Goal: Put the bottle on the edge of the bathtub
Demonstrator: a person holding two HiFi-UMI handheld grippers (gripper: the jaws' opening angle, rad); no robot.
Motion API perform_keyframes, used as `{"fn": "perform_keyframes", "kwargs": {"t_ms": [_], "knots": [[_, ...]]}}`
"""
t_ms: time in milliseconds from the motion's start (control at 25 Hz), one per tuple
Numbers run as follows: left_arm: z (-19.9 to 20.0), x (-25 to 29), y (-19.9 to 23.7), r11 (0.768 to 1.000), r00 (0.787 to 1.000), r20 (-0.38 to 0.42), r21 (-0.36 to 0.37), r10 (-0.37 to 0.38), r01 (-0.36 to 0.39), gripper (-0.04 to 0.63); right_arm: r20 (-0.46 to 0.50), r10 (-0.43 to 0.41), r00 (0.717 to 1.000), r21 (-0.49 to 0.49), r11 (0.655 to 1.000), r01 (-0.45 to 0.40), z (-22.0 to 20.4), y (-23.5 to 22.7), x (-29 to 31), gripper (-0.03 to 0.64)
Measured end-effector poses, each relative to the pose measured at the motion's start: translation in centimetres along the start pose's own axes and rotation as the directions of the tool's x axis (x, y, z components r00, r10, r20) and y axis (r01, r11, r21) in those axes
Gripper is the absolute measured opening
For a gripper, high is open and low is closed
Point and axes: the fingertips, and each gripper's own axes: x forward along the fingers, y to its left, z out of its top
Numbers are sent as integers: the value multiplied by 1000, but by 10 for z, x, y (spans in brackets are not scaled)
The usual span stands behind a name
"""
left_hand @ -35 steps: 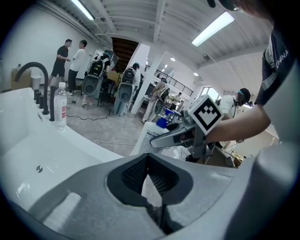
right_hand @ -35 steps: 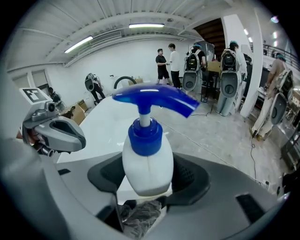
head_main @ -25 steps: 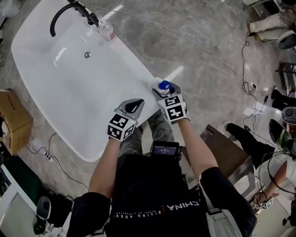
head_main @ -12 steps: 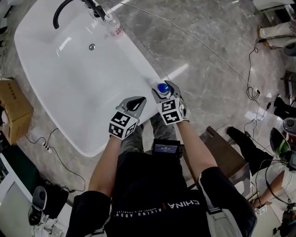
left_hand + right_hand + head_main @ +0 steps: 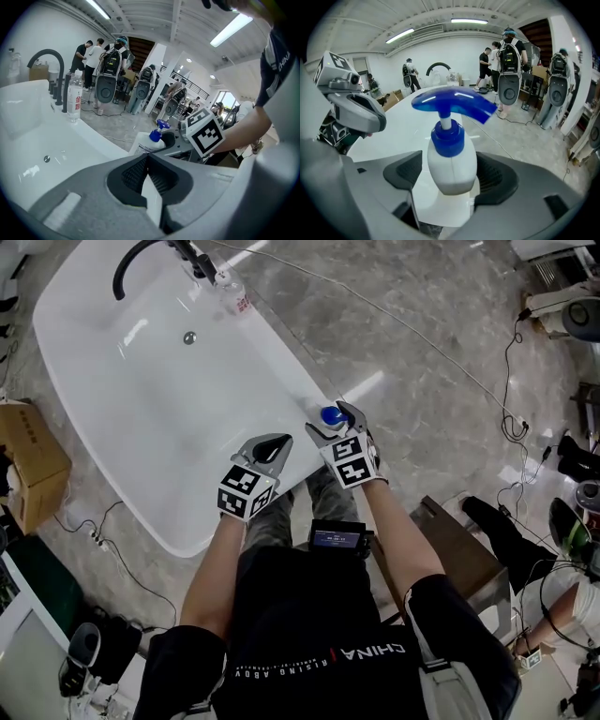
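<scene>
A white pump bottle (image 5: 330,415) with a blue top stands upright on the near right rim of the white bathtub (image 5: 281,362). My right gripper (image 5: 332,421) is around the bottle (image 5: 451,159), and its jaws are opening. A gap shows on each side between the pads and the bottle's body. My left gripper (image 5: 275,442) hovers over the tub's near rim, just left of the bottle (image 5: 149,140). It is shut, with nothing between its tips (image 5: 147,157).
A black faucet (image 5: 141,254) and a clear water bottle (image 5: 234,296) stand at the tub's far end. A cardboard box (image 5: 33,465) sits on the floor at left, a brown stool (image 5: 459,549) at right. Cables run across the marble floor. People stand in the background.
The right gripper's jaws have spread away from the bottle, which stays upright on the rim. The left gripper has barely moved.
</scene>
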Motion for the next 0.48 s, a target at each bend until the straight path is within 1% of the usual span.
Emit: {"fn": "perform_keyframes", "kwargs": {"t_ms": [200, 360, 440, 480], "knots": [[5, -13, 3, 1000, 1000, 11, 4, 12, -12, 9, -10, -9, 1000, 40, 999, 9, -4, -1, -17, 365], [13, -30, -6, 1000, 1000, 15, 26, 1, -2, 9, -23, -29, 999, 83, 996, 31, -7, -5, -51, 365], [19, -38, -14, 999, 1000, 20, 44, -8, 7, 9, -19, -38, 999, 108, 993, 40, -7, -6, -72, 360], [22, -42, -19, 998, 1000, 24, 54, -13, 12, 9, -10, -48, 999, 121, 991, 49, -6, -7, -82, 343]]}}
